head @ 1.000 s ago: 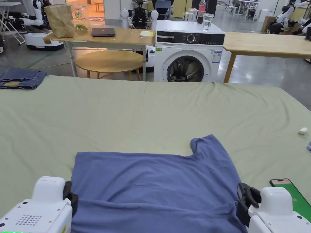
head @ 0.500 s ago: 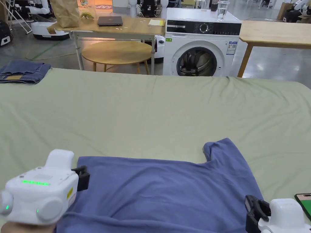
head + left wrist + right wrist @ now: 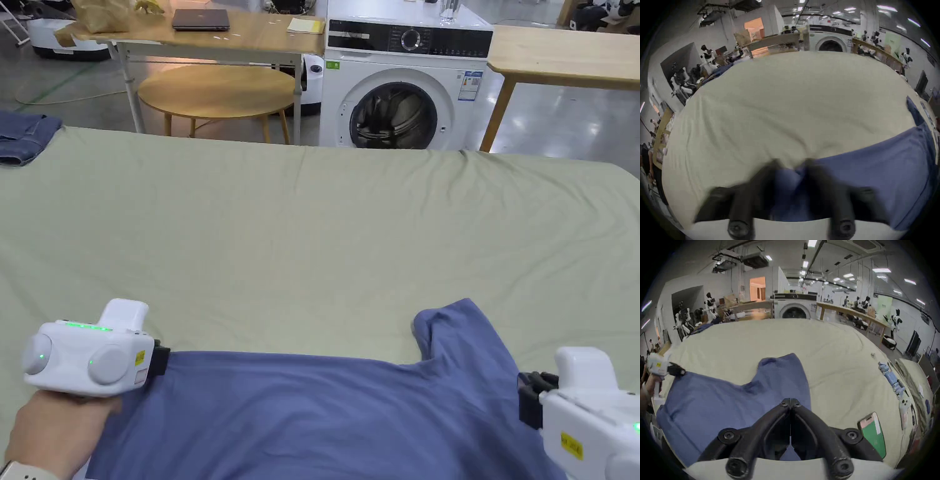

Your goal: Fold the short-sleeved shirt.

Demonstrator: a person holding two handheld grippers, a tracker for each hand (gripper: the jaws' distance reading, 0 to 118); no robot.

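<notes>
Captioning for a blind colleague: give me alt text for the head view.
A blue shirt lies on a green sheet, with the left claw at its left corner and the right claw at its right edge. Behind stands a washer between wooden tables.

A white washing machine (image 3: 403, 94) stands beyond the green-sheeted bed (image 3: 312, 237); a round wooden table (image 3: 215, 94) stands left of it, folded jeans (image 3: 22, 134) farther left.

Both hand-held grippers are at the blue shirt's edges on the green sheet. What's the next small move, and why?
Probably lift both corners slightly and carry them toward the near edge. The left hand-held gripper sits at the corner of the shirt, with blue cloth between its jaws; the right hand-held gripper, jaws together, sits over the sleeve side. The shirt lies flat on the sheet.
</notes>
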